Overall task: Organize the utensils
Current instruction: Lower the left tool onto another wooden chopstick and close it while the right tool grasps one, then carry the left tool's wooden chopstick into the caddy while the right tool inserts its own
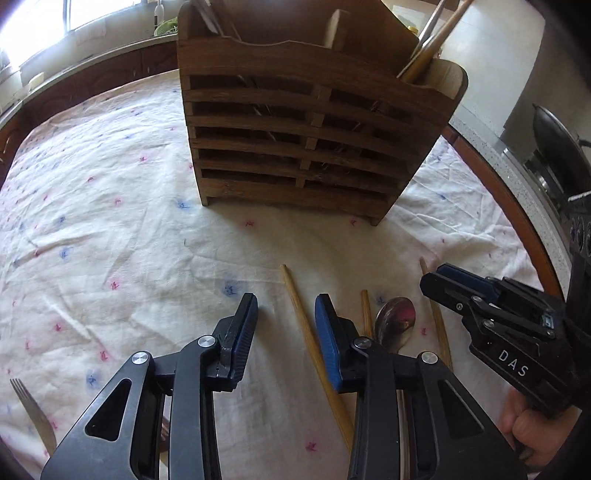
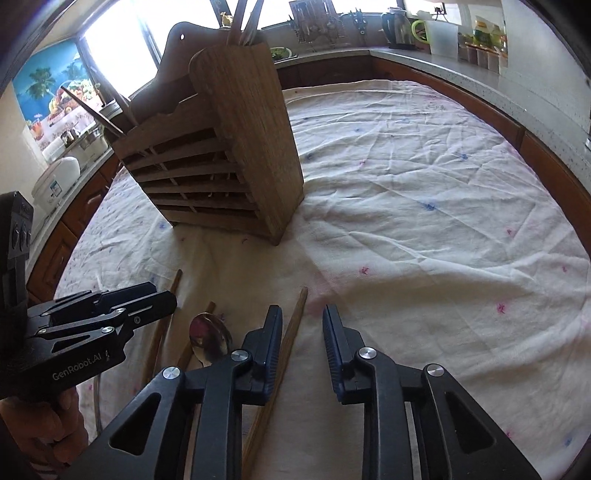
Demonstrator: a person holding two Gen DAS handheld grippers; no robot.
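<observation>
A slatted wooden utensil holder [image 1: 295, 122] stands on the flowered tablecloth [image 1: 110, 221]; it also shows in the right wrist view [image 2: 221, 162], with chopsticks standing in it. My left gripper [image 1: 286, 314] is open and empty above the cloth. A chopstick [image 1: 310, 339] lies between its fingers. A metal spoon [image 1: 395, 321] and more chopsticks [image 1: 439, 325] lie to the right. A fork [image 1: 33, 413] lies at lower left. My right gripper [image 2: 302, 325] is open and empty, with a chopstick [image 2: 288, 347] lying between its fingers. The spoon [image 2: 208, 338] lies left of it.
Kitchen counters ring the table. A wok [image 1: 557, 144] sits on a stove at the right. A kettle [image 2: 397, 27] and jars [image 2: 480, 51] stand on the far counter. A rice cooker [image 2: 55, 181] sits on the left counter.
</observation>
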